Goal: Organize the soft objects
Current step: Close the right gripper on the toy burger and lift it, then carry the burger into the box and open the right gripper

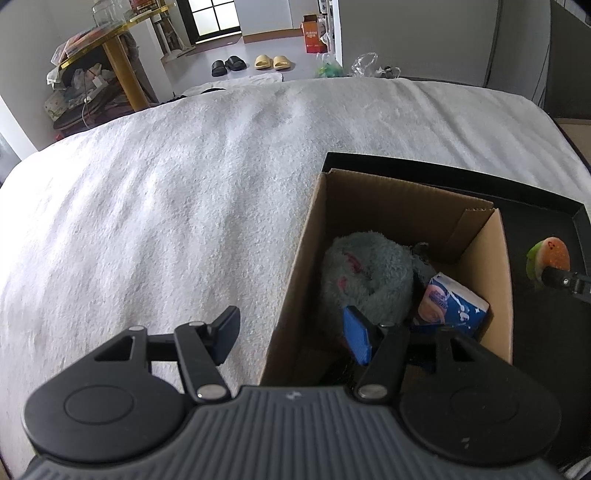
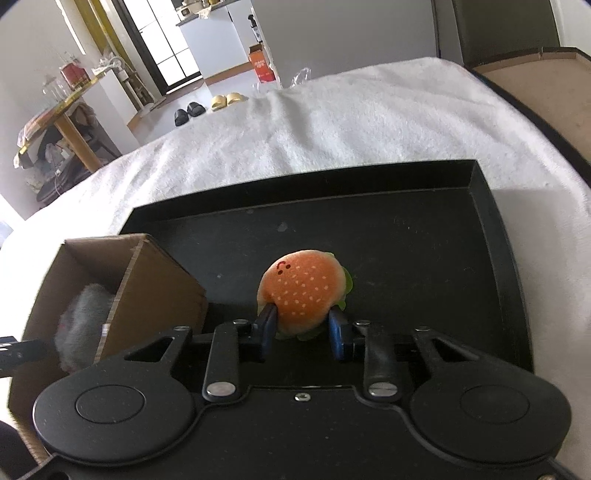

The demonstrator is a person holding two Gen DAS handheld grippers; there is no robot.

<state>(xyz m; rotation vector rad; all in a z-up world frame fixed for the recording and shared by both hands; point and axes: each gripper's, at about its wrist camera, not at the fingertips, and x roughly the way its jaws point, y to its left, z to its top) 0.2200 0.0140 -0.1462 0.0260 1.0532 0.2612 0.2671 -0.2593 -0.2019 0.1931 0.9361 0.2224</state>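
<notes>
A cardboard box (image 1: 306, 258) stands on a black tray (image 2: 406, 236) on a white-covered bed. Inside the box lie a grey-blue plush toy (image 1: 365, 277) and a blue and white tissue pack (image 1: 454, 301). My left gripper (image 1: 291, 336) is open and empty, straddling the box's left wall. My right gripper (image 2: 302, 330) is shut on an orange burger plush (image 2: 303, 288) over the tray, to the right of the box (image 2: 147, 288). The burger plush also shows in the left wrist view (image 1: 550, 256).
The white fluffy cover (image 1: 166, 192) spreads left of and beyond the tray. Past the bed are slippers (image 1: 251, 63) on the floor, a gold-legged table (image 1: 110, 48) with clutter and an orange carton (image 1: 314, 33).
</notes>
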